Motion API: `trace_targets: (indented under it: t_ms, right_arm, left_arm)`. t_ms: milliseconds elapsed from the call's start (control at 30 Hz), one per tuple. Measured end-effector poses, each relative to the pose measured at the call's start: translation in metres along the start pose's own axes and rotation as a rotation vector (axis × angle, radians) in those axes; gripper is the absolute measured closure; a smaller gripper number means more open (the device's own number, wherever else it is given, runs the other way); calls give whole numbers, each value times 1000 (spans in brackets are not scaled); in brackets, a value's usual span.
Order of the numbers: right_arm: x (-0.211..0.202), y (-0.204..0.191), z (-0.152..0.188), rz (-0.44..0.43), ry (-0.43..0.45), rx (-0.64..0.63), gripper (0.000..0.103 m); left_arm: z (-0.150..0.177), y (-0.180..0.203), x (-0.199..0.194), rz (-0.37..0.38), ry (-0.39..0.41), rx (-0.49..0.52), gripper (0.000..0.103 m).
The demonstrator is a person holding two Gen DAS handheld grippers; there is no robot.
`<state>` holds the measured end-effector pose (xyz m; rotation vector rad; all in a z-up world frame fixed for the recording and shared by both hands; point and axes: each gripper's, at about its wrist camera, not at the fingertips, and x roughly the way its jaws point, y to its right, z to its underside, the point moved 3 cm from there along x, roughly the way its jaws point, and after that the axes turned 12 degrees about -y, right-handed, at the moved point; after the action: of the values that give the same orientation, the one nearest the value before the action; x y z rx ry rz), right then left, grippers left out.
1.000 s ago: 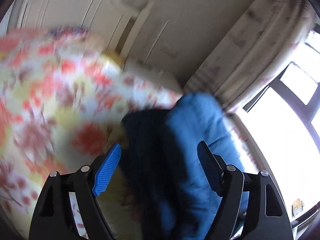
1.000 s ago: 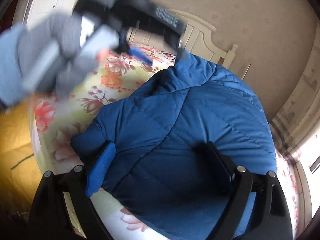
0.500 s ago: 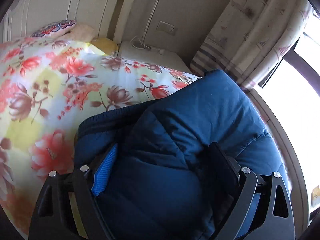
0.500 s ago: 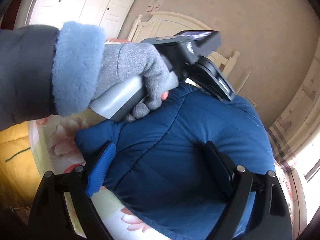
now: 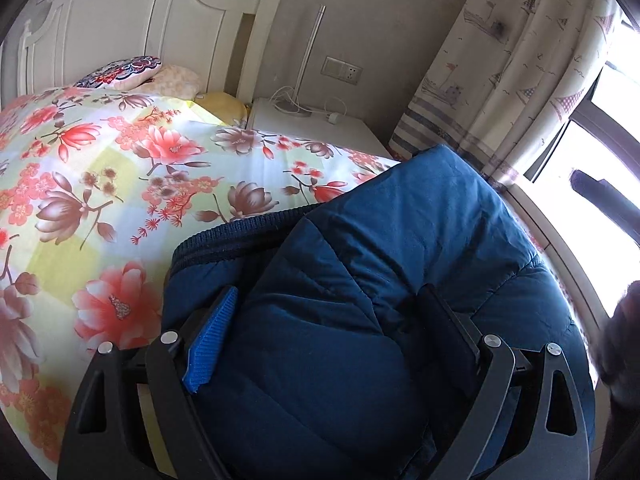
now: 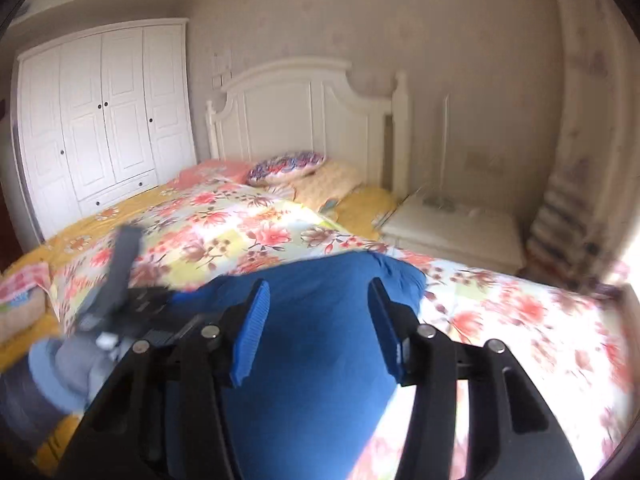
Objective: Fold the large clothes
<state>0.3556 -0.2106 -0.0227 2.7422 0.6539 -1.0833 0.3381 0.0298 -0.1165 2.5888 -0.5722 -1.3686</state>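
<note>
Left wrist view: left tool point(image 5: 332, 324) sits low over the blue padded jacket point(image 5: 400, 240), jaws spread abt as wide as they go. Jacket bulk fills the gap between them, but pads don't look pressed in, so I read it as open, no grip. Jacket is a folded lump on the bed, on the floral quilt point(image 5: 120, 168), near the edge twd the curtain point(image 5: 520, 60) and window. Ribbed dark hem point(image 5: 240, 236) runs across the frame just ahead of the left pad. Lump's long axis runs from the tool out twd the curtain side.

Right wrist view (blurred): right tool point(image 6: 318, 332) is up off the jacket point(image 6: 320, 360), which lies below and ahead. Jaws have just been closing, now abt half open, nothing between them, fabric only behind. Gloved hand point(image 6: 76, 360) w/ the other tool visible lower left, on the jacket's left edge.

Judgement: left tool is the nearer one, right on the lump; right tool is well apart, above. Next fold or press prob. turns on the left side; right needs to come down first.
</note>
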Motion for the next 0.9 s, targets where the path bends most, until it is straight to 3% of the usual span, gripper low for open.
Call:
trace_targets:
  t_ms: [100, 133, 200, 300, 367, 467, 567, 633, 733, 800, 833, 900]
  right_arm:
    - [87, 2, -6, 87, -205, -123, 50]
    - [118, 5, 1, 76, -291, -144, 49]
    - [133, 17, 3, -2, -323, -52, 48]
    - [130, 4, 0, 68, -375, -144, 46]
    - [119, 2, -13, 118, -364, -179, 46]
    - [108, 11, -33, 153, -277, -139, 47]
    - [155, 16, -11, 113, -409, -138, 53]
    - [163, 22, -9, 79, -395, -112, 53]
    - [160, 11, -20, 161, -433, -201, 53]
    - [149, 2, -32, 223, -409, -230, 53]
    - [136, -3, -42, 214, -364, -223, 53]
    - [114, -15, -60, 88, -271, -171, 53]
  left_arm:
    - [1, -3, -1, 11, 9, -16, 11]
    - [0, -6, -2, 10, 16, -29, 11]
    - [1, -14, 0, 31, 12, -64, 11]
    - [1, -13, 1, 38, 8, -56, 10]
    - [1, -11, 2, 36, 7, -51, 10]
    - [1, -14, 1, 61, 16, -64, 9]
    - [2, -17, 1, 72, 22, -75, 9]
    - [1, -19, 2, 68, 21, -91, 9]
    - [1, -18, 1, 53, 19, -85, 9]
    - [2, -15, 0, 29, 23, -72, 8]
    - [2, -15, 0, 21, 24, -69, 8]
    - [3, -15, 0, 20, 24, -69, 8]
